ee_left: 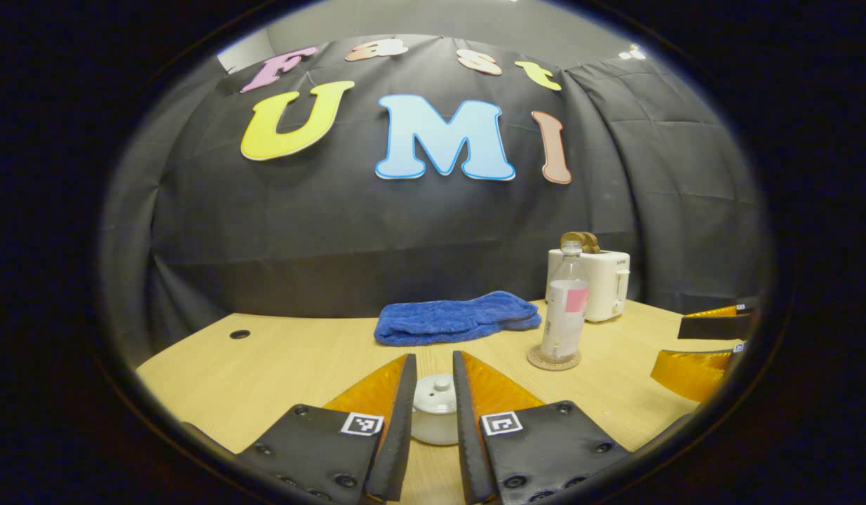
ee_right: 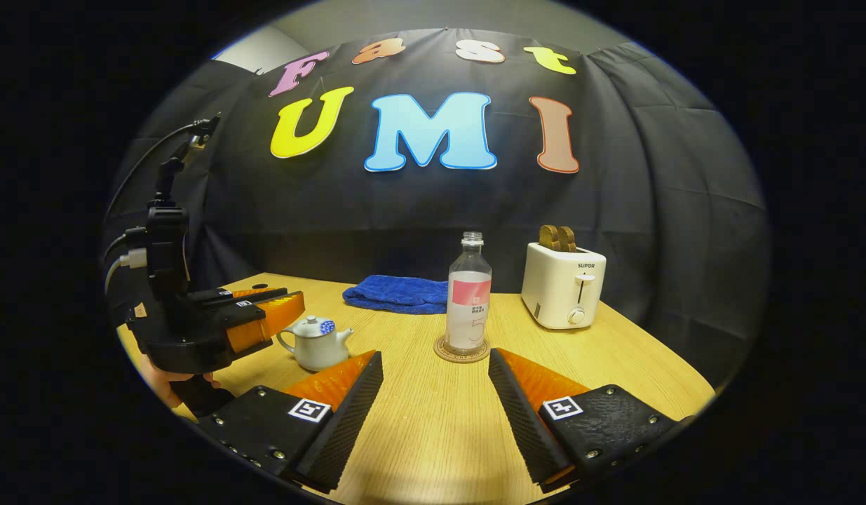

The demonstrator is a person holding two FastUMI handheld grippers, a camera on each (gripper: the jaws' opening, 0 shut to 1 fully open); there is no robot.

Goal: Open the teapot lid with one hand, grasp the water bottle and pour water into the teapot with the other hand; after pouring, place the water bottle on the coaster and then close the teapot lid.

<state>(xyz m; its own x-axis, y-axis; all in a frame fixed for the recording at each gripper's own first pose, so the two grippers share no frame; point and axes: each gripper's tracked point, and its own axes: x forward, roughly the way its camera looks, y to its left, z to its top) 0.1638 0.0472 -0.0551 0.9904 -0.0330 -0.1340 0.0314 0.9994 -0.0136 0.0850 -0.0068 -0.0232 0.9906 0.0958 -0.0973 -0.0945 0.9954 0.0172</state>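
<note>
Flanking the lidded teapot without visibly touching, left gripper fingers apart, right gripper spread wide, water bottle on coaster at twelve o'clock.

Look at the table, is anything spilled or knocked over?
Nothing stands out. The water bottle stands upright on its coaster, with no cap on. The teapot sits upright with its lid on. The blue towel lies bunched, and the toaster stands straight. No puddles show.
</note>
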